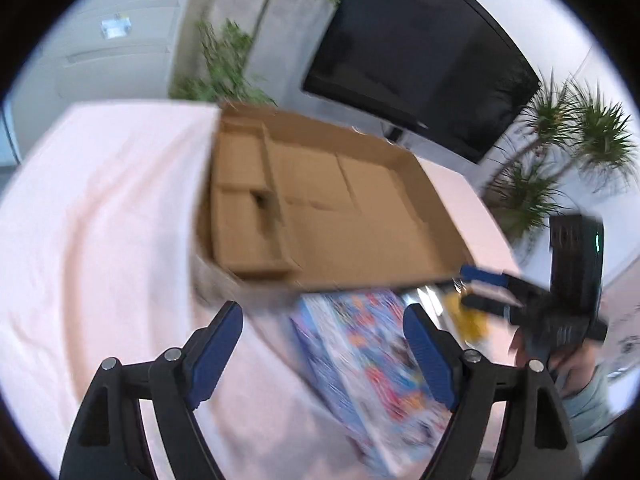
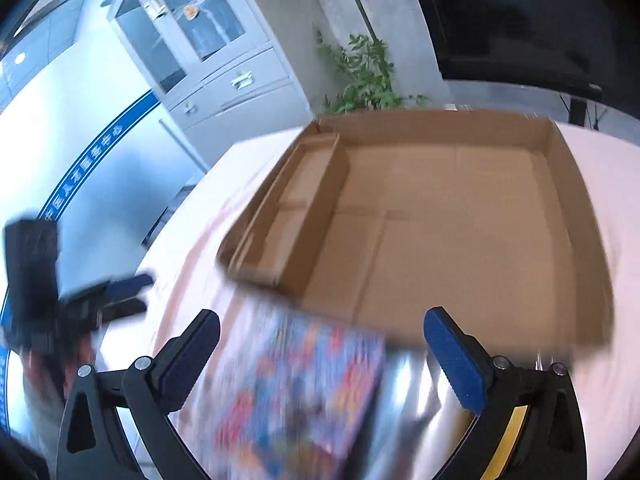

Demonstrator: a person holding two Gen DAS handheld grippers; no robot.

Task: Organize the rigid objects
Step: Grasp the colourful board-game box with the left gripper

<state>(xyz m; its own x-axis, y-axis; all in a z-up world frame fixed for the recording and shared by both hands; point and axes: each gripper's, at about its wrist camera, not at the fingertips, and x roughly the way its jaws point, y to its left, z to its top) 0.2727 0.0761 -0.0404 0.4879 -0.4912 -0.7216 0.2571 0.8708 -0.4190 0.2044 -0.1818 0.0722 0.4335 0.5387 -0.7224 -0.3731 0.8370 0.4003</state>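
The flat, brightly printed rectangular box (image 2: 296, 392) lies below both grippers' parted, empty jaws, its long axis running away towards the open brown cardboard tray (image 2: 440, 220).

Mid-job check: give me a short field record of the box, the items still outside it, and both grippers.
cardboard box: open, nothing visible inside, narrow divided section at its left
colourful box: flat on the pink cloth, in front of the cardboard box
shiny packet: beside the colourful box, blurred
left gripper: jaws open, nothing held
right gripper: jaws open, nothing held
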